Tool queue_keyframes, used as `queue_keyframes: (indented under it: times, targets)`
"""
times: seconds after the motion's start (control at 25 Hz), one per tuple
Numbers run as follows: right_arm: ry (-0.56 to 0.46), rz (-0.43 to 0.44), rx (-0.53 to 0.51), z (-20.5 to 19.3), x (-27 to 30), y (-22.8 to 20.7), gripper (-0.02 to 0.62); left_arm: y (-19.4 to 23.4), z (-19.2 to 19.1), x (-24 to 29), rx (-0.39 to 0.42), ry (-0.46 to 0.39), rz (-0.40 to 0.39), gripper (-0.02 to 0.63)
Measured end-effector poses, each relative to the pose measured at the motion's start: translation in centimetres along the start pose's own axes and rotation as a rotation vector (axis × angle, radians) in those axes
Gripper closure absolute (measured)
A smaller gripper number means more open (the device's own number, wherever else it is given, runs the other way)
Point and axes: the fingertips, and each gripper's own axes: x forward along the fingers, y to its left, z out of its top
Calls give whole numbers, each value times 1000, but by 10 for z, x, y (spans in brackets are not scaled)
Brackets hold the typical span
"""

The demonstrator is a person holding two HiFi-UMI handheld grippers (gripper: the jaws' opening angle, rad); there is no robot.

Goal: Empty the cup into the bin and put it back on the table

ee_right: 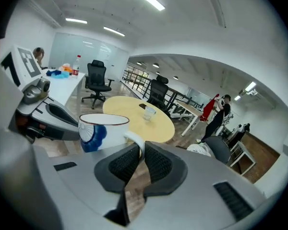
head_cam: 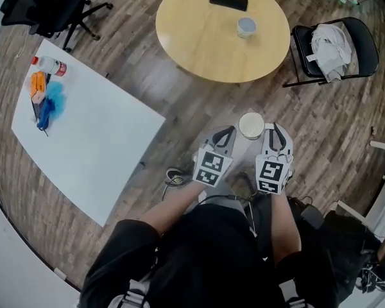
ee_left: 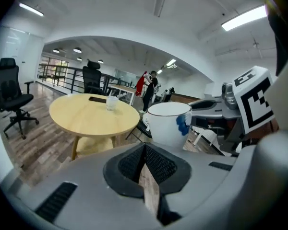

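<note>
Wood-plank floor point(head_cam: 179, 108) runs under everything, seen from above the person. Right gripper point(head_cam: 274, 128): fingers point(ee_right: 159, 165) clamped on the handle of the white cup point(ee_right: 103, 128), which has a blue motif and a dark rim line. The cup is upright, mouth up, held in the air over the floor and off any counter. Left gripper point(head_cam: 225, 131): fingers point(ee_left: 132, 164) together at the tips with nothing between them. It sits just beside the cup on the side away from the handle; contact cannot be told. Both grippers are side by side in front of the person's body, pointing forward and somewhat down toward the round wooden counter point(head_cam: 199, 43). On that counter are a black phone point(head_cam: 228, 0) and a small glass point(head_cam: 246, 27). A folding chair point(head_cam: 367, 47) with a white cloth point(head_cam: 330, 47) stands to its right. A white rectangular counter point(head_cam: 96, 133) carrying a bottle point(head_cam: 49, 65) lies to the left, with a black office chair point(head_cam: 48, 8) beyond it.
</note>
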Motion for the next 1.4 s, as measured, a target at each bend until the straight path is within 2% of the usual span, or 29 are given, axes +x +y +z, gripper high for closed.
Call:
queue_keyframes:
  times: [0.2, 0.44, 0.88, 1.24, 1.4]
  targets:
    - [80, -116, -178, -27, 12, -47, 550, -20, -21, 42, -17, 50, -72, 583]
    - [119, -196, -313, -34, 27, -72, 551, -38, -12, 73, 68, 10, -127, 583]
    - [165, -262, -553, -40, 30, -102, 551, -37, -21, 77, 104, -3, -138, 584]
    - [182, -257, -756, -46, 29, -100, 551, -27, -31, 72, 119, -5, -120, 583]
    - [181, -266, -808, -49, 31, -103, 551, -27, -33, 74, 116, -5, -111, 583]
